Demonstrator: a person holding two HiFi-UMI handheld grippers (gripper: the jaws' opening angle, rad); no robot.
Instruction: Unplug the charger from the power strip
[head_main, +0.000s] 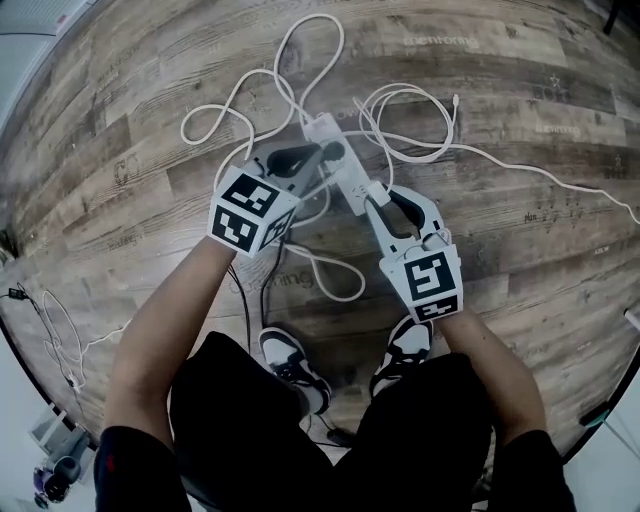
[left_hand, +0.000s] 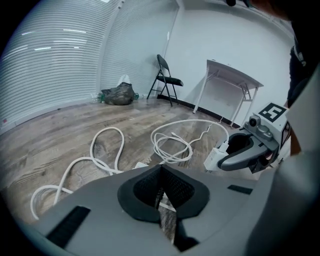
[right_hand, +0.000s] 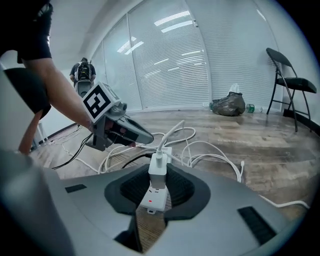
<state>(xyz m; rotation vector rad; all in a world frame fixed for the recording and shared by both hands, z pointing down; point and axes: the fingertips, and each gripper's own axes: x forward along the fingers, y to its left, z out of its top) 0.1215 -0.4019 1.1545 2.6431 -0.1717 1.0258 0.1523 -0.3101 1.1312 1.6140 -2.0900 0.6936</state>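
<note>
Grip status: the right gripper (head_main: 382, 198) has its jaws closed about halfway onto the white charger (right_hand: 158, 172), pads on its two flanks. The charger stands directly over the end of the power strip (head_main: 350, 175), where a red light shows. No view shows whether the pins are clear of the socket. The left gripper (left_hand: 160, 169) has its jaw tips drawn together with nothing between them. In the head view the tips sit at the strip's side, but contact cannot be confirmed.

Risks identified:

1. Strip lifting with the charger. If the left gripper is not bearing down, the light strip would probably rise with the pull, and the plug would stay seated.
2. Slip at the pads. The charger body is smooth and is held only by its sides. A tight socket could let it slide out of the jaws.
3. Angled pull. The right gripper points slantwise down, and drawing along that line could bind or bend the pins.
4. Cable drag. The charger cable (right_hand: 170, 135) runs into loose white loops (left_hand: 172, 145) on the floor (head_main: 480, 90). A snag there would tug the charger sideways once it is free.
</note>
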